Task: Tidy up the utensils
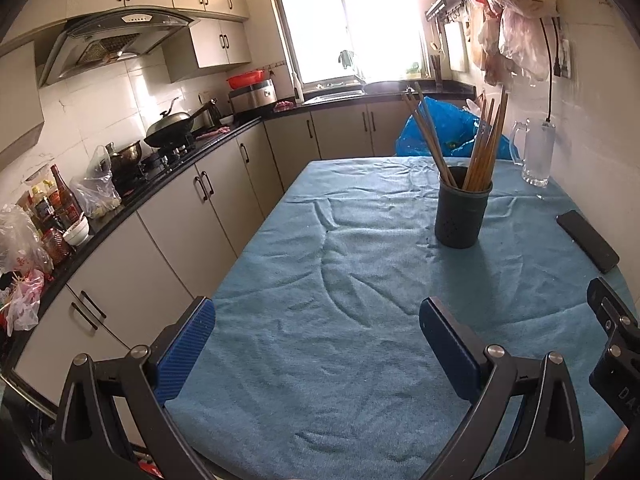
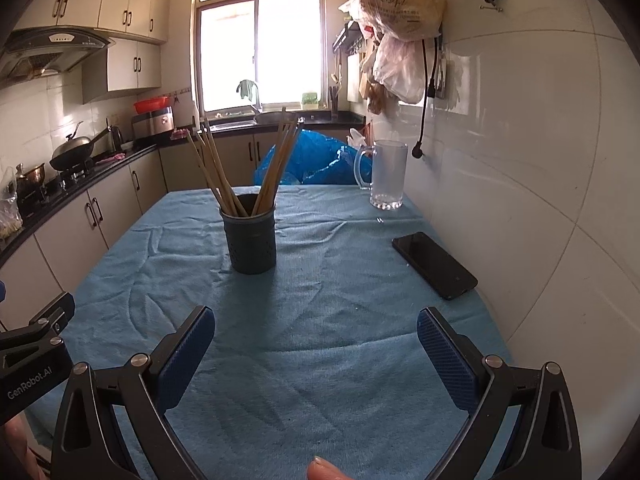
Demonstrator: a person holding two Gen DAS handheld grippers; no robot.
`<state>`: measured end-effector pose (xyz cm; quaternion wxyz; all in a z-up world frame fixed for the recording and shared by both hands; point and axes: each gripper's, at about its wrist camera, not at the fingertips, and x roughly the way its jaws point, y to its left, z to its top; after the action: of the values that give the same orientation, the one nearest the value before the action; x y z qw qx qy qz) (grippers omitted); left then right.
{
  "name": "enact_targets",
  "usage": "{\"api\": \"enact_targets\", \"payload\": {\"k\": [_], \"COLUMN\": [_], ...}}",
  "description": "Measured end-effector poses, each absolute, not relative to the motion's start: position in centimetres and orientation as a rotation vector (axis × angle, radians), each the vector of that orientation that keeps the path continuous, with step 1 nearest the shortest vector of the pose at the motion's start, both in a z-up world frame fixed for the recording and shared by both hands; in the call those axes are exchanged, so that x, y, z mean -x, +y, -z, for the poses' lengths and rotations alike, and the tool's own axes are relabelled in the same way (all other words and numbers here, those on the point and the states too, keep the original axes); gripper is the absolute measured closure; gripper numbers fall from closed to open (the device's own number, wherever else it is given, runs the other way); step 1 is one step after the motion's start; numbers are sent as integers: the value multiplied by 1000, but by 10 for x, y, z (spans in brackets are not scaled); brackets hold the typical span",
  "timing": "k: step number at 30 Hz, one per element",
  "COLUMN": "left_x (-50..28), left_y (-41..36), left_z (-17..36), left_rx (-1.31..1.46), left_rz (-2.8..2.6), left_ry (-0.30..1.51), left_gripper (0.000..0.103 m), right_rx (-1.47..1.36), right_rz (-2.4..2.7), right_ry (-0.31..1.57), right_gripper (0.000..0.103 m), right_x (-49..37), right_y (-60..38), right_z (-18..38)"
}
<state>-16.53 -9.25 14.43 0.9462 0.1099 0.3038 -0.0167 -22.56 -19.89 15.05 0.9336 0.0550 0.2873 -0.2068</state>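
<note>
My left wrist view looks forward low over the bench (image 1: 320,280) toward the window, near its front edge; my right wrist view faces the same way from just beside it, and both share the chopstick holder (image 1: 462,216) (image 2: 251,242)

Chopsticks (image 2: 224,168) stand in the holder (image 2: 251,240) on the bench (image 2: 320,340); right of the holder lies a phone (image 2: 434,265), behind that a glass mug (image 2: 387,174).

Near desk (image 2: 320,360): lying bare, giving open passage.
Centre: chopstick holder (image 2: 251,240) standing in the way.
Right edge: phone (image 2: 434,265) and mug (image 2: 388,174) crowding the wall.
</note>
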Motion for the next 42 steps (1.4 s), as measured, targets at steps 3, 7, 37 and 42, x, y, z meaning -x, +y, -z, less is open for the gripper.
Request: {"api": "enact_targets", "payload": {"k": [3,7,37,42], "left_x": [159,149,136,137], "left_y": [-95,-99,-97,-96], "left_z": [-138,-129,-115,-115], "left_rx": [-228,-234,-227,-224], "left_rz": [34,35,38,38], "left_ry": [637,658,695,694], "left_gripper": [2,2,2,2], "right_rx": [-115,-117,-111,-106], "right_rz": [422,422,425,425], "right_ry": [608,639,698,699], "right_gripper": [0,0,0,0], "right_x": [219,210,191,192], "right_y": [-201,-203,-204,-201], "right_z": [-144,-135,-120,-120]}}
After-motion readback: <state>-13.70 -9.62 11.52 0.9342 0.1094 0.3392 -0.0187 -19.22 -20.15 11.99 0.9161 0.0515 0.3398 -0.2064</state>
